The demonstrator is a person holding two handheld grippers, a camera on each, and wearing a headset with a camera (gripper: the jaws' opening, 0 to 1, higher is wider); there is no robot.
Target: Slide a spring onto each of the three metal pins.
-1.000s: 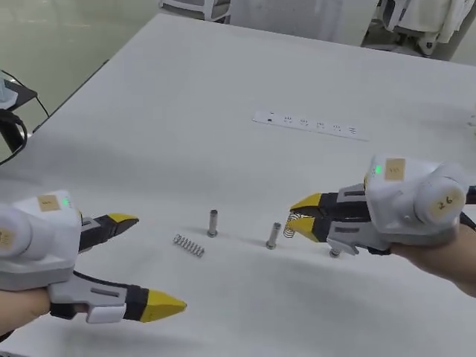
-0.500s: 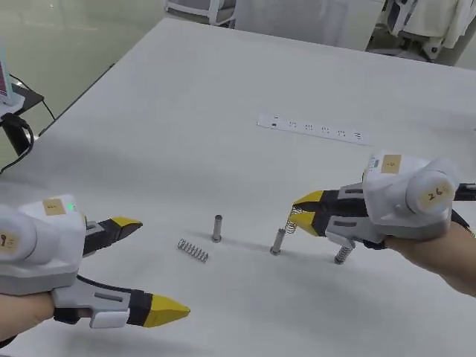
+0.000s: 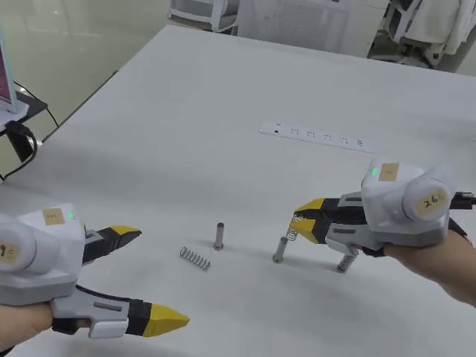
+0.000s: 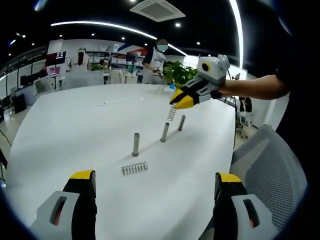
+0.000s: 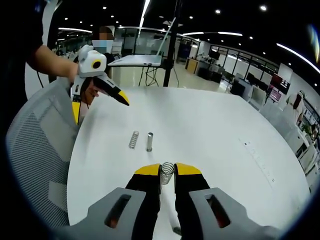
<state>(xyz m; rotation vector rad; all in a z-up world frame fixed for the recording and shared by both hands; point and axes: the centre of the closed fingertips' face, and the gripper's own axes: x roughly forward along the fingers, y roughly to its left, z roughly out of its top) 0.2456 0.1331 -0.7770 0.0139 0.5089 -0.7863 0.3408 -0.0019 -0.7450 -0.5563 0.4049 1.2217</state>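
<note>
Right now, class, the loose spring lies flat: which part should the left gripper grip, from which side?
Grip the loose spring near one end, jaws across its coils, the left gripper coming from above. It lies flat on the table, so that likely leaves the other end free.

A matt, smooth white bench [image 3: 186, 111] carries pins [image 3: 219, 236] of dull grey metal and a loose spring [image 3: 194, 258] of shiny coiled wire, the same bright wire as the gripped spring [image 3: 291, 230]. The left gripper [image 3: 160, 277] and right gripper [image 3: 296, 218] wear smooth white plastic shells, with black jaws tipped in glossy yellow.
</note>
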